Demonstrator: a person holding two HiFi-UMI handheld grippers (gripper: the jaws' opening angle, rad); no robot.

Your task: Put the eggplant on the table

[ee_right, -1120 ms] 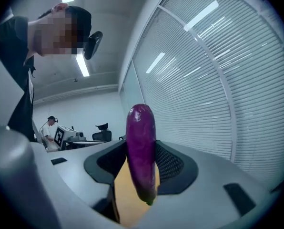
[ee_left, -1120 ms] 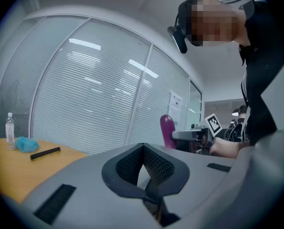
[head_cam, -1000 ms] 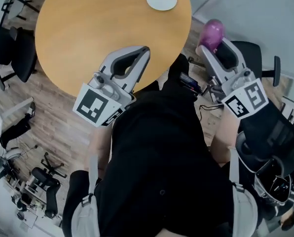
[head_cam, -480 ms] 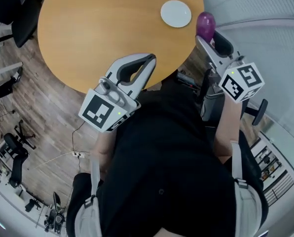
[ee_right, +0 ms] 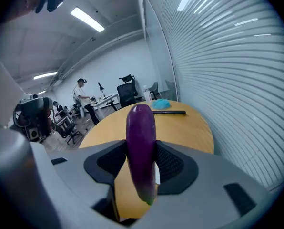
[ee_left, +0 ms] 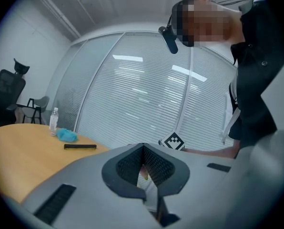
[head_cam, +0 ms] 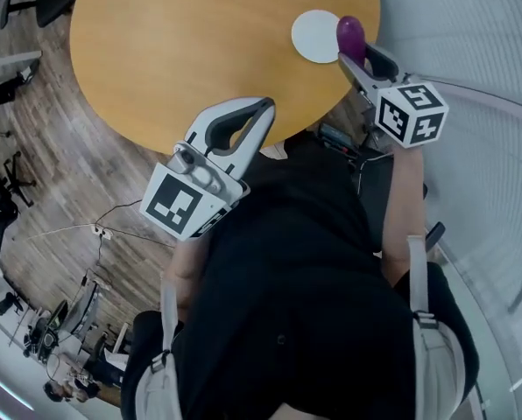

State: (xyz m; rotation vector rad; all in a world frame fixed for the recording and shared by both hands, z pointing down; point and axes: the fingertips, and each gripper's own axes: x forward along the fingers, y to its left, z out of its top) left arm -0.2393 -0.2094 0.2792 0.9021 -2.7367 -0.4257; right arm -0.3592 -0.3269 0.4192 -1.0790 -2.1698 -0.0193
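Eggplant [head_cam: 349, 35] upright in right gripper [head_cam: 362, 55], forearm [head_cam: 405, 191] outstretched toward table [head_cam: 200, 51] edge.

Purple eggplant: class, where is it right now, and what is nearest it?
Head view, upper right: the glossy purple eggplant is clamped in the right gripper, at the right edge of the round wooden table, next to the small white plate.

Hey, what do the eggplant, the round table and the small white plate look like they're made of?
The eggplant has even, glossy purple skin with a soft highlight. It could be real or a plastic replica; the look leaves that open. The table has a smooth, low-sheen, honey-coloured top, probably wood veneer or laminate. The plate is plain white and smooth, likely ceramic or plastic, but it is too small to tell.
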